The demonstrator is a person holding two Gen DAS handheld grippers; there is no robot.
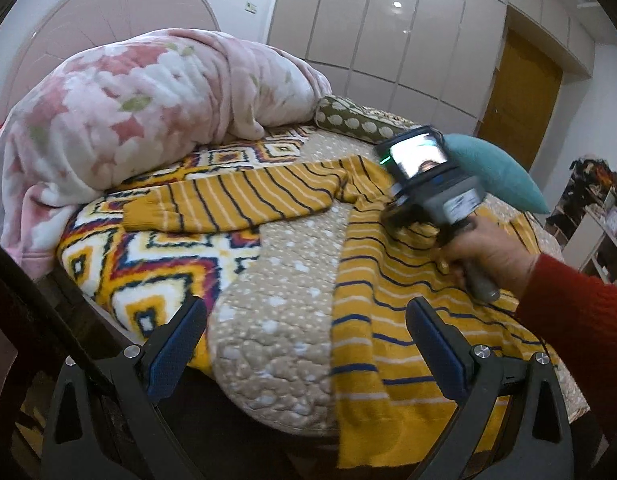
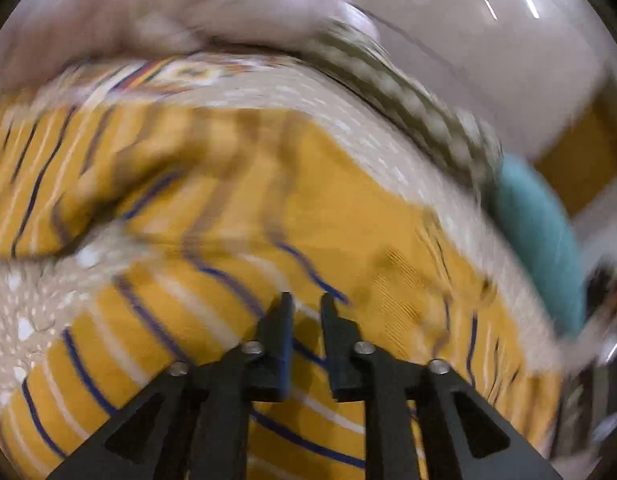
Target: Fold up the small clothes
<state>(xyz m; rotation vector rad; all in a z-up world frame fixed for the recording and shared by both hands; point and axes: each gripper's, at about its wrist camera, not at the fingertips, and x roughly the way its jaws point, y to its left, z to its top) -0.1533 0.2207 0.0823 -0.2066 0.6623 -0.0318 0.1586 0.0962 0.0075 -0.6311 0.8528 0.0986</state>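
A mustard-yellow sweater (image 1: 388,288) with navy and white stripes lies spread on the bed, one sleeve (image 1: 244,204) stretched out to the left. My left gripper (image 1: 308,328) is wide open and empty above the bed's near edge, left of the sweater's body. My right gripper (image 1: 412,216) hovers over the sweater's chest in the left wrist view. In the blurred right wrist view its fingers (image 2: 306,308) stand a narrow gap apart just above the sweater (image 2: 268,184), holding nothing.
A beige dotted quilt (image 1: 280,300) covers the bed over a yellow diamond-pattern blanket (image 1: 148,264). A pink floral blanket (image 1: 120,120) is heaped at the back left. A teal cushion (image 1: 496,172) and an olive bolster (image 1: 356,122) lie at the back right.
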